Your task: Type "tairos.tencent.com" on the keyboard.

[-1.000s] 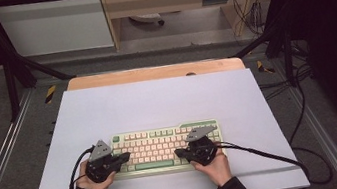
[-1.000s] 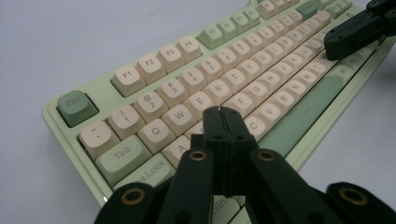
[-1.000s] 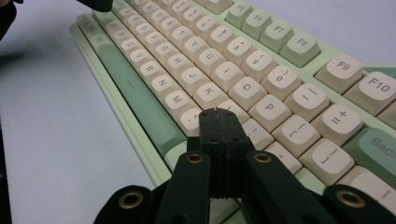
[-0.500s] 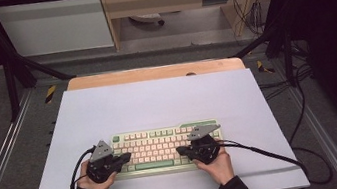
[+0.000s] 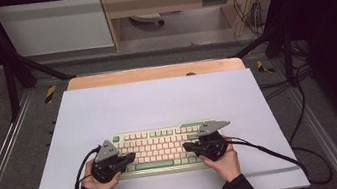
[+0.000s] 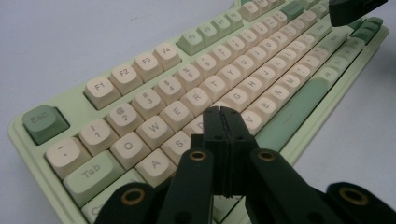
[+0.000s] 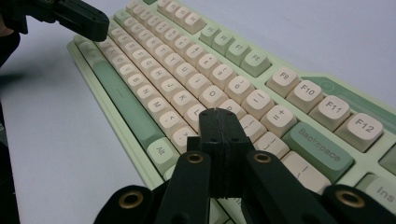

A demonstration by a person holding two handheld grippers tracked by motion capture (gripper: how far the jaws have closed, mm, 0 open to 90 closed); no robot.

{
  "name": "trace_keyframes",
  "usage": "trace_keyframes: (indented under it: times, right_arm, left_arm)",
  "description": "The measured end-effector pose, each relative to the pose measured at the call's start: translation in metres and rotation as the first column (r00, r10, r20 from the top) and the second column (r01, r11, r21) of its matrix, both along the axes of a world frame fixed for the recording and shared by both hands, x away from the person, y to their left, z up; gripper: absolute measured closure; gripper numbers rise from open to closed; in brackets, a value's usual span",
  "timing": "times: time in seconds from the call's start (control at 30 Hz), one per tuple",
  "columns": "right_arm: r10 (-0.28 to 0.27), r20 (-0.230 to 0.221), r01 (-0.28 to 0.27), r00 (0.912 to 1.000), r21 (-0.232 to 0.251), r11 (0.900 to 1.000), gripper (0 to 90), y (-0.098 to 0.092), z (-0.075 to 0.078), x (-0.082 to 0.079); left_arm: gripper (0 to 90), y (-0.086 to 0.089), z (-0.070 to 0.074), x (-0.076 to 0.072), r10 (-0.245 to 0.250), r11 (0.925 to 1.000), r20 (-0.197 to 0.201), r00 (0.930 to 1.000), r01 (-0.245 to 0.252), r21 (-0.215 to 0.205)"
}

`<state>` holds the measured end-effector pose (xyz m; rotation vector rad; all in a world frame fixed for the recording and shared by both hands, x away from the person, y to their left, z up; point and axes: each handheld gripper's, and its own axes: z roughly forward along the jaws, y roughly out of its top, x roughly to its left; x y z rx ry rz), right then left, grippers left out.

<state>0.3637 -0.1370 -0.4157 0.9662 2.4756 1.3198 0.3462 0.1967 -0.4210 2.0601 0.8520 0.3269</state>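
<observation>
A keyboard is lying on the white table, down toward 6 o'clock, near the person's edge. It is pale green with cream keys and a few green ones.

The left gripper is hovering over the keyboard's left end, at about 9 o'clock from the board's middle, with the left hand gripping it from below. In the left gripper view its 2 jaws are pressed flat together, holding nothing, the tip sitting over the home-row letters near S and D.

The right gripper is hanging over the right end, at about 3 o'clock, with the right hand behind it. Its 2 jaws are likewise pressed together on nothing, over the keys left of Backspace. A black cable is trailing off toward 4 o'clock.
</observation>
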Motion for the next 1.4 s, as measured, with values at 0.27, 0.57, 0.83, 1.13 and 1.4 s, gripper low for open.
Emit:
trace_keyframes:
  times: [0.27,0.57,0.83,1.13,1.4]
  right_arm:
    - [0.0,-0.001,0.0,1.0,0.005,1.0,90.0,-0.001,0.0,0.0]
    - [0.001,-0.002,-0.001,1.0,0.002,1.0,90.0,-0.001,0.0,0.0]
    - [0.002,0.002,-0.002,1.0,0.002,1.0,90.0,-0.001,0.001,0.0]
    - [0.002,0.004,-0.002,1.0,0.001,1.0,90.0,-0.002,0.001,0.0]
    - [-0.002,0.003,0.002,1.0,-0.005,1.0,90.0,-0.001,0.001,0.0]
  left_arm:
    - [89.1,-0.012,-0.003,0.002,-0.017,0.9998,-0.01,0.9998,0.017,0.013]
    - [89.2,-0.02,-0.006,0.003,-0.028,0.9993,-0.016,0.9995,0.028,0.025]
    - [89.3,-0.021,-0.011,0.003,-0.032,0.9988,-0.019,0.9993,0.033,0.037]
    - [89.7,-0.021,-0.011,0.001,-0.036,0.9987,-0.012,0.9993,0.036,0.035]
    - [89.8,-0.014,-0.005,0.0,-0.032,0.9993,-0.006,0.9995,0.032,0.018]
